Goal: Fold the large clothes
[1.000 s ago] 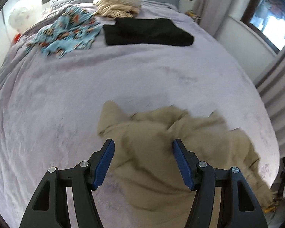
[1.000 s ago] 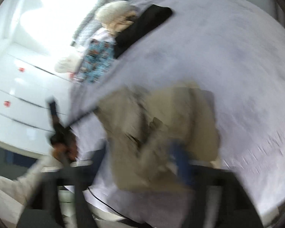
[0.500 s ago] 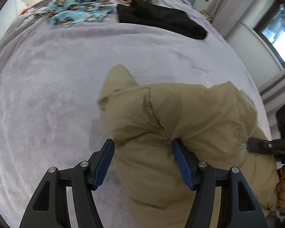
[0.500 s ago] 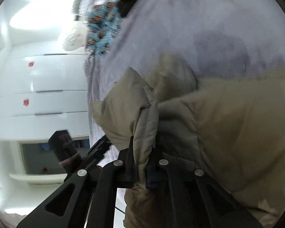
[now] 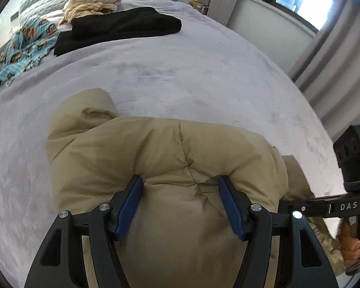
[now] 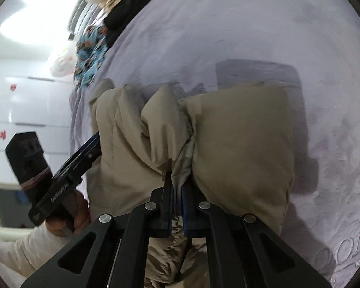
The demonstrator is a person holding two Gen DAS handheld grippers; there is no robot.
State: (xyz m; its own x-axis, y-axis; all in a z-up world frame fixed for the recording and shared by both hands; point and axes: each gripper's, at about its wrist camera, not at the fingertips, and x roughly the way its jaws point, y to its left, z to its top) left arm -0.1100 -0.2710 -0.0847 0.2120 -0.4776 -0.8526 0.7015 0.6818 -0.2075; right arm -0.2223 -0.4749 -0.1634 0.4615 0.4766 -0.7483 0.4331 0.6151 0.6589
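Note:
A puffy tan jacket (image 5: 160, 158) lies bunched on the near part of a lilac bed cover (image 5: 204, 76). My left gripper (image 5: 181, 200) is open, its blue pads on either side of a bulging fold of the jacket. My right gripper (image 6: 178, 204) is shut on a pinched fold of the tan jacket (image 6: 242, 144) with grey lining showing between the pads. The right gripper's body shows at the right edge of the left wrist view (image 5: 328, 207). The left gripper shows at the left of the right wrist view (image 6: 67, 175).
A folded black garment (image 5: 122, 27), a blue patterned cloth (image 5: 19, 50) and a cream knitted bundle (image 5: 91, 2) lie at the head of the bed. Grey curtains (image 5: 336, 67) and a window (image 5: 302, 2) stand at the right. White cupboards (image 6: 28, 110) stand beyond the bed.
The jacket has been drawn into a tighter bundle nearer me. My left gripper has moved in, so the fold now sits between its open pads. The right gripper stays clamped.

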